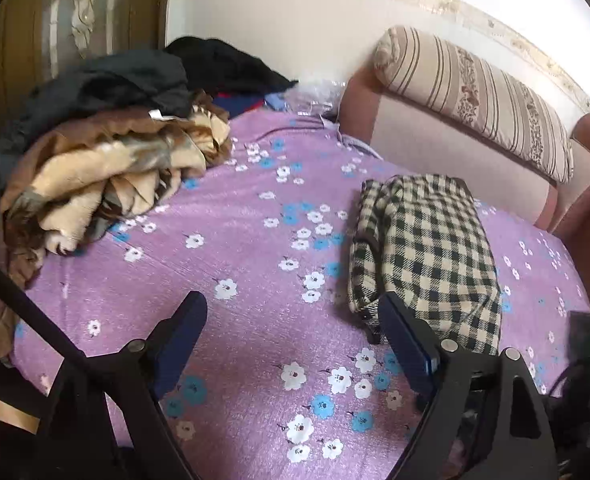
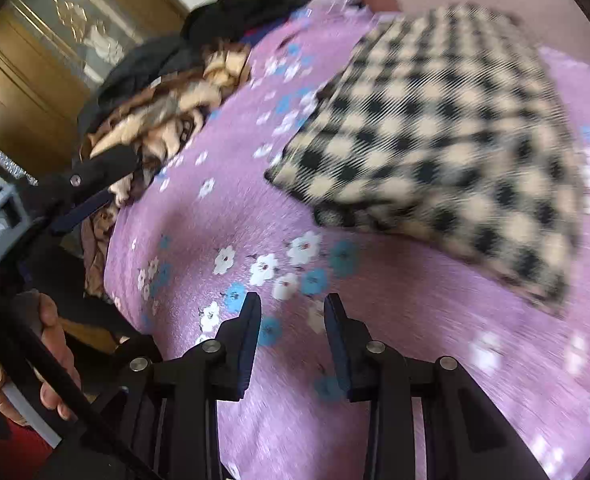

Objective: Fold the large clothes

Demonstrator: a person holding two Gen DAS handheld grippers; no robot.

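Observation:
A folded black-and-cream checked garment (image 1: 427, 248) lies on the purple flowered bedsheet (image 1: 235, 280) toward the headboard; it also shows, blurred, in the right wrist view (image 2: 447, 136). My left gripper (image 1: 295, 308) is open and empty above the sheet, its right finger close to the garment's near corner. My right gripper (image 2: 293, 304) is open with a narrower gap, empty, above the sheet in front of the garment. The left gripper also shows at the left of the right wrist view (image 2: 95, 184).
A pile of unfolded clothes, tan, brown and black (image 1: 107, 152), lies at the bed's far left side, also in the right wrist view (image 2: 167, 112). A pink headboard (image 1: 435, 140) with a striped bolster (image 1: 483, 96) stands behind. A wooden wardrobe (image 2: 35, 60) stands at left.

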